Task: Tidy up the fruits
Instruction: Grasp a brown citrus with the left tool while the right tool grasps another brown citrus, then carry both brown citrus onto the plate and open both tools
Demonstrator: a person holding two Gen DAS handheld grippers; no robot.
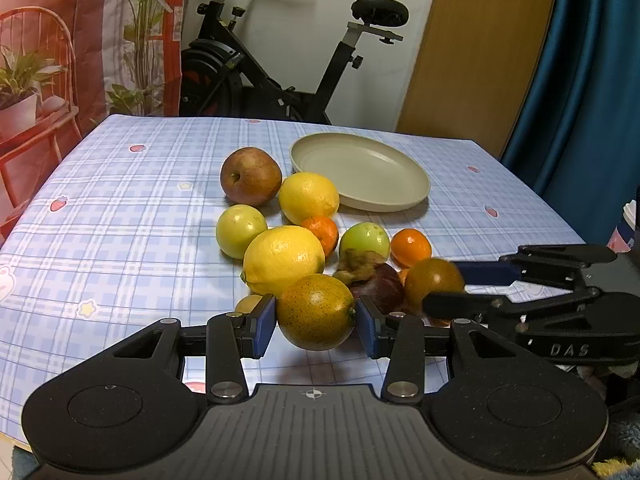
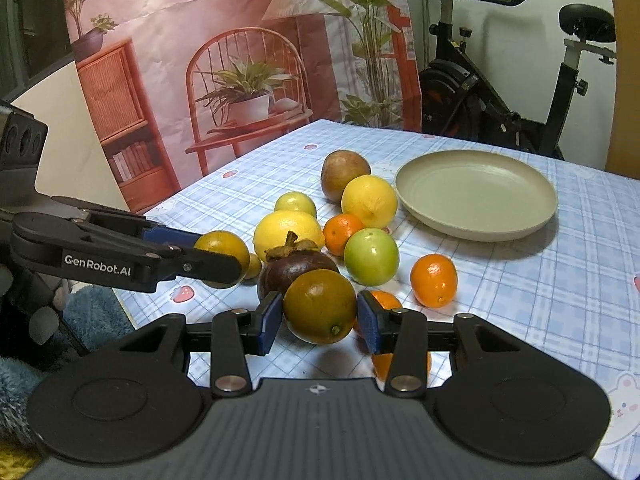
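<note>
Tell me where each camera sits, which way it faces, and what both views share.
Left wrist: on the left gripper, looking along its fingers over the table at the fruit and plate; the right gripper enters from the right.
Right wrist: on the right gripper, facing the same table; the left gripper enters from the left.
Shared: each gripper clamps a greenish orange; plate, apple, mangosteen, exercise bike.
</note>
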